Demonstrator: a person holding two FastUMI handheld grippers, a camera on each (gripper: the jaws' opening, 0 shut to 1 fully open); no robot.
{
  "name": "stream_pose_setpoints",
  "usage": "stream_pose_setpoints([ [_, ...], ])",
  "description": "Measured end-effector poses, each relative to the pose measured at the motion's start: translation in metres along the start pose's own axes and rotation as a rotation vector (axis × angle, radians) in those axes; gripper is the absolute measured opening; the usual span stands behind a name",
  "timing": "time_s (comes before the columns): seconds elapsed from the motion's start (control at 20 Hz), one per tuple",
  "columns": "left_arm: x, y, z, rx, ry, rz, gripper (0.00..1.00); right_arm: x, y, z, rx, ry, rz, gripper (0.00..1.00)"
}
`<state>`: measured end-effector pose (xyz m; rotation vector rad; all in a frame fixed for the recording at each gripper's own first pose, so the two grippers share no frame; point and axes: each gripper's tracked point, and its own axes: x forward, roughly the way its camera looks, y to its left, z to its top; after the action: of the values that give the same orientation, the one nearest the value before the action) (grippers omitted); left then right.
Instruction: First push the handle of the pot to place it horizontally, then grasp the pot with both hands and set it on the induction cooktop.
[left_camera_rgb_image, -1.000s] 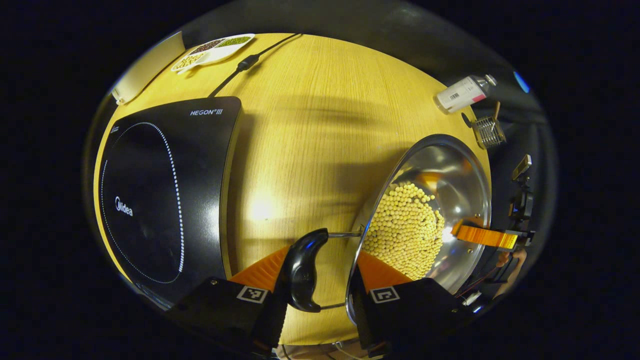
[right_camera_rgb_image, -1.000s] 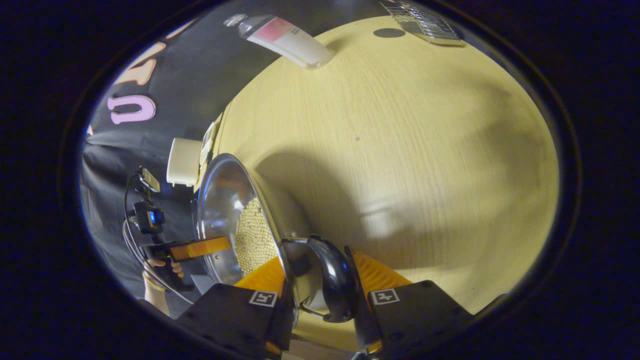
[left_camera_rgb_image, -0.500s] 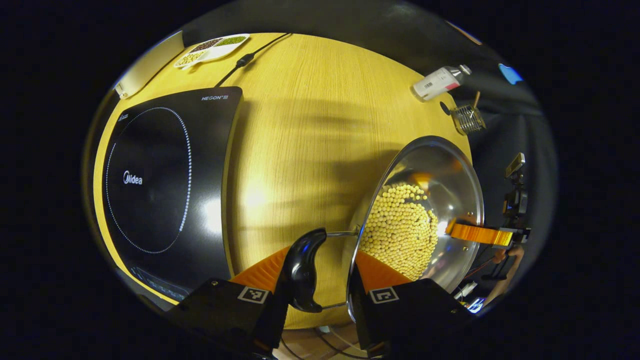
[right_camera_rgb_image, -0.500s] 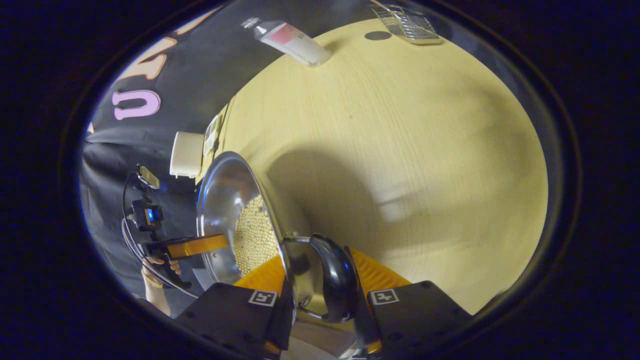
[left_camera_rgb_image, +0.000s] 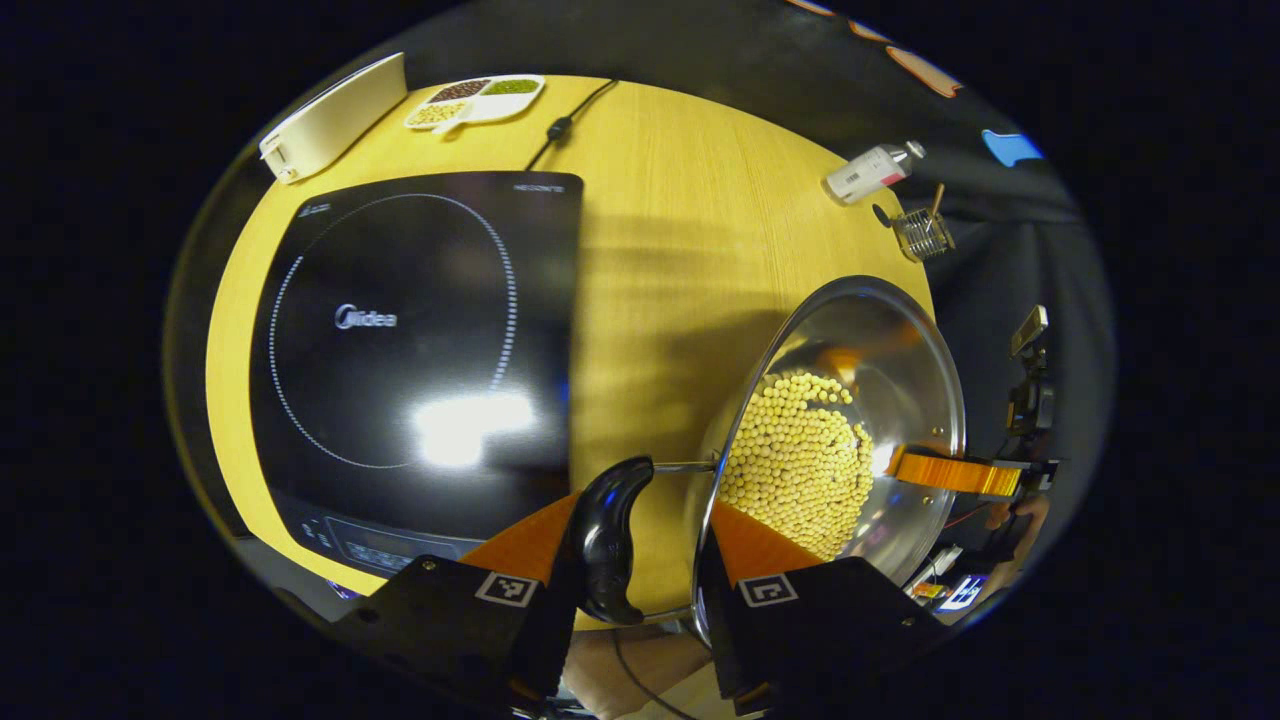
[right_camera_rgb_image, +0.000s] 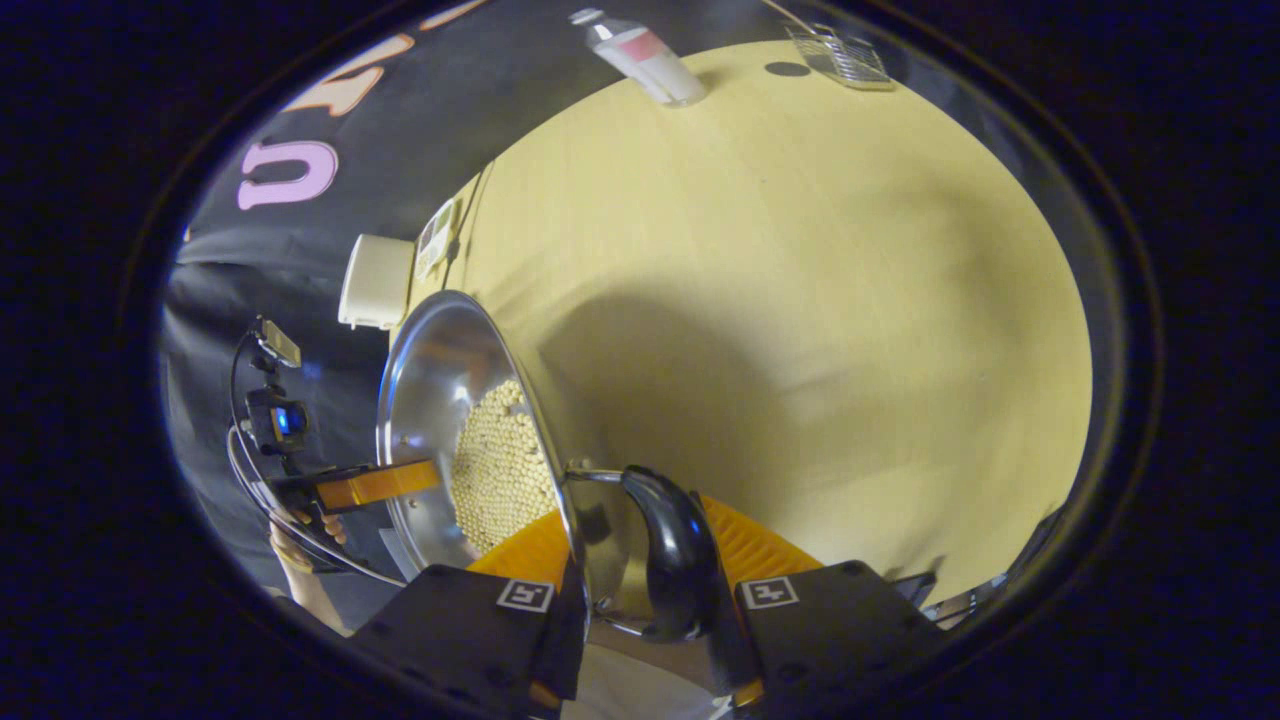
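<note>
Change: since the frame before, the black glass induction cooktop (left_camera_rgb_image: 420, 340) sits nearer centre in the left gripper view — pot closer to it.
Pot: the shiny steel pot of pale yellow beans (left_camera_rgb_image: 830, 440) is held above the light wooden table (left_camera_rgb_image: 660, 260), right of the cooktop.
Left gripper (left_camera_rgb_image: 640, 560): clenched on the pot's black loop handle (left_camera_rgb_image: 605, 540).
Right gripper (right_camera_rgb_image: 650, 580): clamped on the opposite black handle (right_camera_rgb_image: 675, 550).
Around: white bottle (left_camera_rgb_image: 870, 170) and wire basket (left_camera_rgb_image: 922, 235) at the far edge — well apart from the pot.
Room: bare tabletop between pot and cooktop.
</note>
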<state>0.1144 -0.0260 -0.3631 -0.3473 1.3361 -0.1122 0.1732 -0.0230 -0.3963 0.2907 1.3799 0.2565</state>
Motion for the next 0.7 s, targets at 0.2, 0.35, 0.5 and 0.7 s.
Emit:
stream_pose_setpoints([
  [0.2, -0.026, 0.052, -0.001, 0.006, -0.034, -0.021, 0.59, 0.013, 0.055, -0.025, -0.015, -0.035, -0.019, 0.53],
  [0.35, -0.046, 0.096, 0.0, 0.013, -0.063, -0.023, 0.59, 0.028, 0.096, -0.045, -0.01, -0.047, -0.025, 0.48],
  [0.5, -0.06, 0.134, 0.007, 0.036, -0.094, -0.023, 0.59, 0.046, 0.137, -0.055, -0.007, -0.069, -0.031, 0.53],
  [0.7, -0.074, 0.18, 0.023, 0.053, -0.145, -0.029, 0.58, 0.066, 0.182, -0.054, -0.023, -0.098, -0.04, 0.53],
])
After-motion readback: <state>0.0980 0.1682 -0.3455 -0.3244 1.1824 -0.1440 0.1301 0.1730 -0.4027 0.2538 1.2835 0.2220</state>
